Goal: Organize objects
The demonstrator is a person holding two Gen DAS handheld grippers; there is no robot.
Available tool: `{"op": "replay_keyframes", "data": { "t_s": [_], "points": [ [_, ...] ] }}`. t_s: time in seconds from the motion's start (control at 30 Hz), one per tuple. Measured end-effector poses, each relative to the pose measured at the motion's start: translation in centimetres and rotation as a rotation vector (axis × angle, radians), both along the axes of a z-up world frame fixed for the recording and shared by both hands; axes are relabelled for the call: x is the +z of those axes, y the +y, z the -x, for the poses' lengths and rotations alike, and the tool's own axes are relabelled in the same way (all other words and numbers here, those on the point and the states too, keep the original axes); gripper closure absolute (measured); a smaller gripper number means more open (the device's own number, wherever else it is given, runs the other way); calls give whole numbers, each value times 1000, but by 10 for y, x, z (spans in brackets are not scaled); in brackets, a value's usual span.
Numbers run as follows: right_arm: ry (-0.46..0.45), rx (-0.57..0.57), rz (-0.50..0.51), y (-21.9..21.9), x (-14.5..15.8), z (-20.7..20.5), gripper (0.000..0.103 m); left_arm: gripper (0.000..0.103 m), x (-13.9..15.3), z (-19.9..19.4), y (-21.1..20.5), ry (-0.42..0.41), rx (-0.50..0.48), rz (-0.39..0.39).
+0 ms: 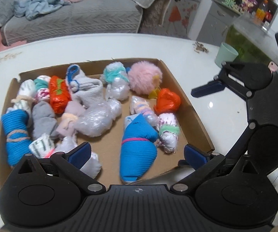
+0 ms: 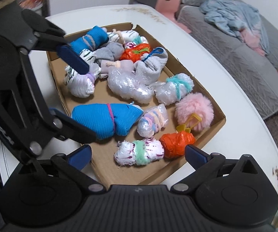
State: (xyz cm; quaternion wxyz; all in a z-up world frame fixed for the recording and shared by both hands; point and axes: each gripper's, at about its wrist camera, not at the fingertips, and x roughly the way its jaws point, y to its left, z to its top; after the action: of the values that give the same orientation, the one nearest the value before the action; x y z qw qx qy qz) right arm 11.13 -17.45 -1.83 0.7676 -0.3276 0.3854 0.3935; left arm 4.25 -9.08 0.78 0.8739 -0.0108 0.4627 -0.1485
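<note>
White glossy table [image 1: 216, 104] is carrying a shallow brown cardboard tray [image 1: 195, 116], grey sofa behind. I'm holding both tools above it: left gripper [image 1: 137, 152] is standing wide apart with nothing between the pads, right gripper [image 2: 138, 153] likewise spread and empty. Bundles are all sitting inside the tray: big blue knit roll tied with pink band [image 1: 137, 150] nearest me, white plastic bundle with green band [image 1: 169, 133] beside it, orange crinkly wrap [image 1: 168, 100], pink fluffy pompom [image 1: 144, 77], clear bubble-wrap lump [image 1: 98, 118], second blue roll [image 1: 16, 135] at the left wall. Risks I'm seeing: items are lying crowded and touching, so a closing pad could be snagging a neighbour; slick wrap could be slipping out; low walls could be letting a nudged bundle roll onto the table
</note>
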Motion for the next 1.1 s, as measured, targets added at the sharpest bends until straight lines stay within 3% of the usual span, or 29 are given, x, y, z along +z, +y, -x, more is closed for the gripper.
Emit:
{"op": "replay_keyframes", "data": {
  "t_s": [0.13, 0.33, 0.7, 0.97, 1.1],
  "points": [
    [-12, -54, -23, -1, 4, 11, 1, 1, 6, 9, 7, -51, 37, 2],
    [-19, -177, -81, -1, 7, 28, 1, 0, 20, 28, 26, -159, 137, -60],
    [8, -554, -265, -2, 2, 32, 1, 0, 18, 49, 56, -265, 203, -115],
    [16, -586, -319, 13, 5, 35, 1, 0, 13, 52, 80, -260, 243, -84],
    [17, -577, -321, 20, 6, 36, 1, 0, 11, 52, 85, -263, 255, -112]
  ]
}}
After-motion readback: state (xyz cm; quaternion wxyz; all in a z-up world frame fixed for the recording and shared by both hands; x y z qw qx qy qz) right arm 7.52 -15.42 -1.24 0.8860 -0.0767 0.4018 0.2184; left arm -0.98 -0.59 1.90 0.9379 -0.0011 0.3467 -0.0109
